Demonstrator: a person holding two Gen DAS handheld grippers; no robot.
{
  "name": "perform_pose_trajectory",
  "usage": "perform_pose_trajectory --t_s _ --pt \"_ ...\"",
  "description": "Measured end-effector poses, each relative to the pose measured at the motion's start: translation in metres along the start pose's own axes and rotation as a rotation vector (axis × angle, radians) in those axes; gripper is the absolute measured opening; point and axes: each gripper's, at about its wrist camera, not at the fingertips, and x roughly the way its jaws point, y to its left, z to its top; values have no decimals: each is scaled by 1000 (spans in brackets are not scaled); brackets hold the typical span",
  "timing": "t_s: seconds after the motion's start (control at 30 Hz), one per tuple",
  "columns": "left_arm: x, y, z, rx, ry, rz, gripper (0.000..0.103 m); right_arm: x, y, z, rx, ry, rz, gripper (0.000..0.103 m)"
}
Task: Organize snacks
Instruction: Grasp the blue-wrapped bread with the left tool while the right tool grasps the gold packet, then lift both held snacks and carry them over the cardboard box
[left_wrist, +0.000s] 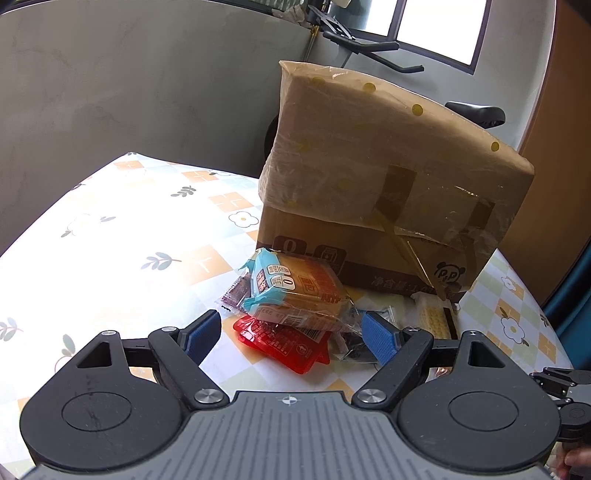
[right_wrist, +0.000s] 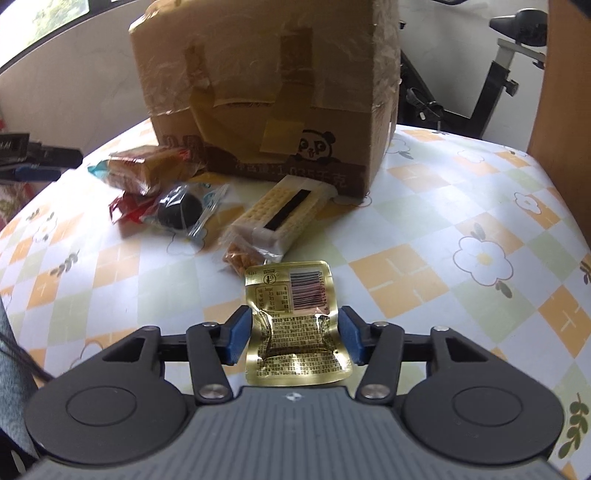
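Gold sachet at lower centre sits pinched between the right gripper pads, so lift it squarely toward the cardboard box; left gripper stands wide beside the snack pile.

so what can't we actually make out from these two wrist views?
- Inside of the cardboard box: both views show only its taped, closed outside.
- Red packet, left wrist: largely covered by the cake packet.
- Gold sachet, right wrist: near edge hidden behind the right tool body; pad contact unclear.
- Right wrist pile: motion-blurred, labels unreadable.
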Motion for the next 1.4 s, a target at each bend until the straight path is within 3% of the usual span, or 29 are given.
perform_pose_trajectory --t_s 0.6,1.07,1.2,1.4 --pt "49 -13 22 79 27 10 85 0 -13 3 109 -31 -47 51" --pt "120 -42 35 190 107 103 87 1 -15 1 131 -48 -41 52" --pt "124 -39 27 184 121 94 86 1 -14 0 129 -52 -43 53" --pt "105 -25 20 158 86 66 75 1 -14 1 133 -52 -43 53"
